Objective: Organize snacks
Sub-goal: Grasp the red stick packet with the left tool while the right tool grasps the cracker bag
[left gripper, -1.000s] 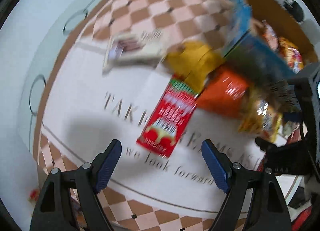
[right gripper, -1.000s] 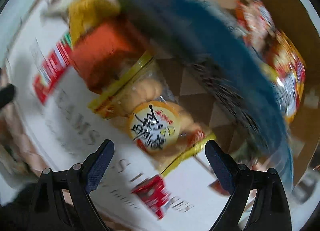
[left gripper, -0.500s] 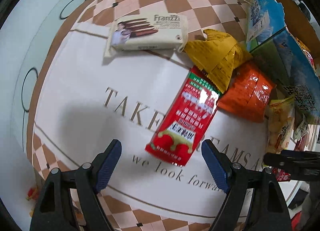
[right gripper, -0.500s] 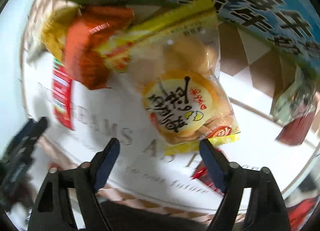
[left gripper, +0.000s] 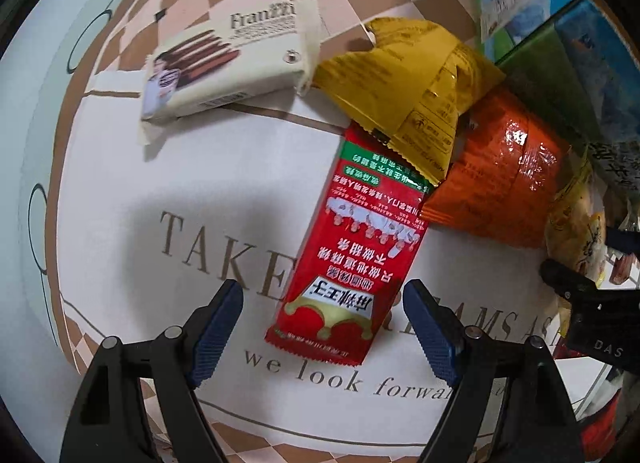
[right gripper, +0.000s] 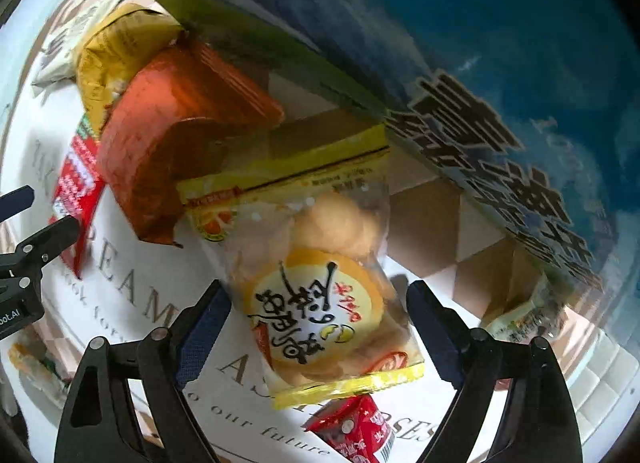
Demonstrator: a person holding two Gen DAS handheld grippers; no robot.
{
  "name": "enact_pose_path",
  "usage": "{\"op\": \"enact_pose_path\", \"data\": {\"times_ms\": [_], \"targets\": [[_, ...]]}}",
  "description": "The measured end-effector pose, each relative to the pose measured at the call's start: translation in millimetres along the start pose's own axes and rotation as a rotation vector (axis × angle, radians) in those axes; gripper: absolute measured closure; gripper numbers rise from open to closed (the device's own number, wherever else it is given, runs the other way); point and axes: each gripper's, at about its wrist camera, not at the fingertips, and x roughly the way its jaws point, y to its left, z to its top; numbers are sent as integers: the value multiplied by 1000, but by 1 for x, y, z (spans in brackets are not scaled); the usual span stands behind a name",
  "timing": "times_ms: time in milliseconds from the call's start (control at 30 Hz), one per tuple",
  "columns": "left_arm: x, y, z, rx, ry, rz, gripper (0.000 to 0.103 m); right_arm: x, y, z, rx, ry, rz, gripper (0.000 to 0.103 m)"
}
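The left gripper (left gripper: pixel 323 325) points down at the printed mat (left gripper: pixel 120 191), its blue-padded fingers (left gripper: pixel 218 329) spread with a gap on each side of the red snack packet (left gripper: pixel 352 259) whose near end lies between them; the pads do not touch it. The packet lies flat on the mat's white lettered middle, running away from the gripper. Its far end is tucked under the yellow bag (left gripper: pixel 404 91), which leans onto the orange pouch (left gripper: pixel 508 187) beside it. Beyond these, toward the mat's checkered border, a cream wafer pack (left gripper: pixel 228 67) lies flat, one end touching the yellow bag. At the far edge of the mat stands a blue and green carton (left gripper: pixel 560 55).

The right gripper (right gripper: pixel 320 317) also points down, over a clear bag of round biscuits (right gripper: pixel 320 283) with yellow seals. Its jaws have just been closing and the bag's labelled lower half sits between them, yet they are still apart: one pad is just beside the bag's edge, the other stands clear. Whether the near pad touches the film cannot be told. A small red packet (right gripper: pixel 356 427) peeks out from under the bag's near end. Past the biscuit bag lie the orange pouch and the yellow bag, and the blue carton's side looms above them, blurred. The left gripper's black frame shows at that view's edge, beside the red snack packet.
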Motion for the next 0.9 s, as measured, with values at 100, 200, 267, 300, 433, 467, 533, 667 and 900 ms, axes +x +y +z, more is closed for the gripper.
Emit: {"op": "enact_pose_path", "data": {"times_ms": [100, 200, 267, 300, 433, 467, 533, 667, 900], "targets": [[6, -7, 6, 17, 11, 4, 21, 4, 6, -11, 117, 32, 27, 22], [13, -11, 16, 34, 23, 0, 21, 10, -1, -33, 250, 83, 115, 22], [14, -16, 19, 31, 9, -26, 28, 14, -6, -54, 347, 115, 227, 21], [14, -15, 24, 23, -1, -37, 31, 16, -11, -59, 384, 130, 284, 20], [7, -13, 29, -8, -25, -56, 53, 7, -27, -65, 389, 93, 313, 15], [6, -12, 29, -20, -24, -63, 55, 4, -30, -65, 380, 81, 297, 14], [10, 0, 20, -38, -10, -71, 56, 2, -35, -67, 370, 76, 295, 14], [13, 8, -4, -86, 30, -88, 56, -5, -35, -41, 373, 84, 263, 14], [21, 9, -22, -80, 57, -77, 51, 12, -21, -37, 462, 95, 235, 12]]}}
